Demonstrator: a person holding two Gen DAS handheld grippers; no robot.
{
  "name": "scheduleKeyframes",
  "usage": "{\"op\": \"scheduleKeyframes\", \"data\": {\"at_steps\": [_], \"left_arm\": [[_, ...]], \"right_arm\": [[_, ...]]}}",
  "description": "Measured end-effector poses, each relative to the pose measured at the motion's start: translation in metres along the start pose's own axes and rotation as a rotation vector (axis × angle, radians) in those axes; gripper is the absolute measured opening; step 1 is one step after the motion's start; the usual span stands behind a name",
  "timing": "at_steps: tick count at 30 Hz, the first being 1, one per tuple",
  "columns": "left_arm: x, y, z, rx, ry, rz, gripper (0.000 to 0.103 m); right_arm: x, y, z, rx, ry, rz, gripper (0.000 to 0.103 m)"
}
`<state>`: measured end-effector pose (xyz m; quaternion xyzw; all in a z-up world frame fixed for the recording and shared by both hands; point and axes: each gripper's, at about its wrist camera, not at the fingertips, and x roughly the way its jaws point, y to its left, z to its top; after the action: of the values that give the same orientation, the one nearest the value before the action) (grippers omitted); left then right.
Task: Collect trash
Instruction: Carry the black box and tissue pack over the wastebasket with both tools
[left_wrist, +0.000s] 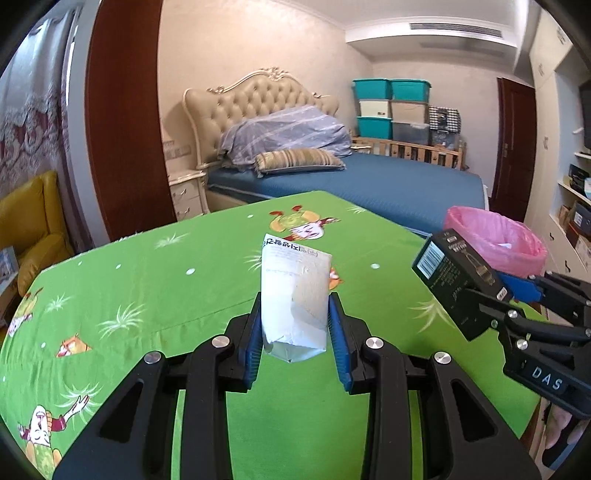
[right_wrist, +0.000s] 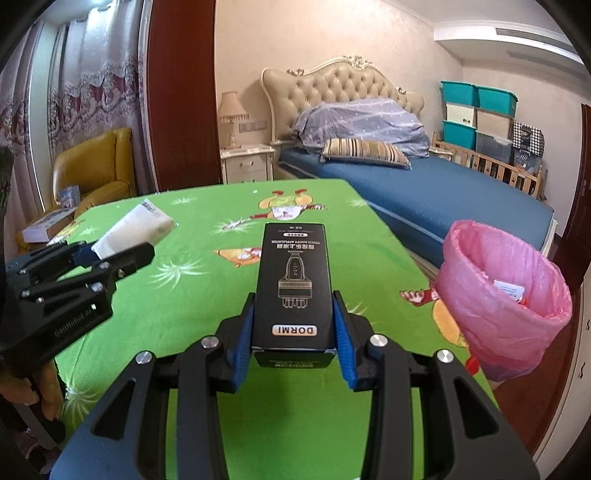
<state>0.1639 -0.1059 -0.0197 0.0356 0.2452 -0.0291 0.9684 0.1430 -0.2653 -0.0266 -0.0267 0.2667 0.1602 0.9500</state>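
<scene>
My left gripper (left_wrist: 294, 321) is shut on a crumpled white paper packet (left_wrist: 293, 295) and holds it above the green cartoon tablecloth (left_wrist: 147, 280). The packet also shows in the right wrist view (right_wrist: 136, 227), with the left gripper (right_wrist: 110, 254) at the left. My right gripper (right_wrist: 294, 332) is shut on a black DORMI box (right_wrist: 291, 280) held above the table. In the left wrist view the box (left_wrist: 454, 284) and right gripper (left_wrist: 498, 291) are at the right. A bin lined with a pink bag (right_wrist: 506, 291) stands by the table's right edge, with some trash inside; it also shows in the left wrist view (left_wrist: 495, 240).
A bed with blue sheet (right_wrist: 443, 192) lies behind the table. A yellow armchair (right_wrist: 96, 166) and boxes (right_wrist: 48, 225) are at the far left. A nightstand with lamp (right_wrist: 247, 162) stands by the bed. Storage bins (right_wrist: 480, 114) are stacked at the back right.
</scene>
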Motion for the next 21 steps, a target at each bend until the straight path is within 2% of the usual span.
{"op": "scheduleKeyframes", "data": {"at_steps": [13,21], "left_arm": [[-0.003,-0.034,0.012,0.07,-0.029,-0.059,0.032],[0.0,-0.07,0.021,0.126,-0.024,-0.145,0.032]], "right_arm": [[-0.023,-0.044,0.002,0.076,-0.049,-0.066,0.038],[-0.04,-0.088,-0.003,0.141,-0.077,-0.143,0.038]]}}
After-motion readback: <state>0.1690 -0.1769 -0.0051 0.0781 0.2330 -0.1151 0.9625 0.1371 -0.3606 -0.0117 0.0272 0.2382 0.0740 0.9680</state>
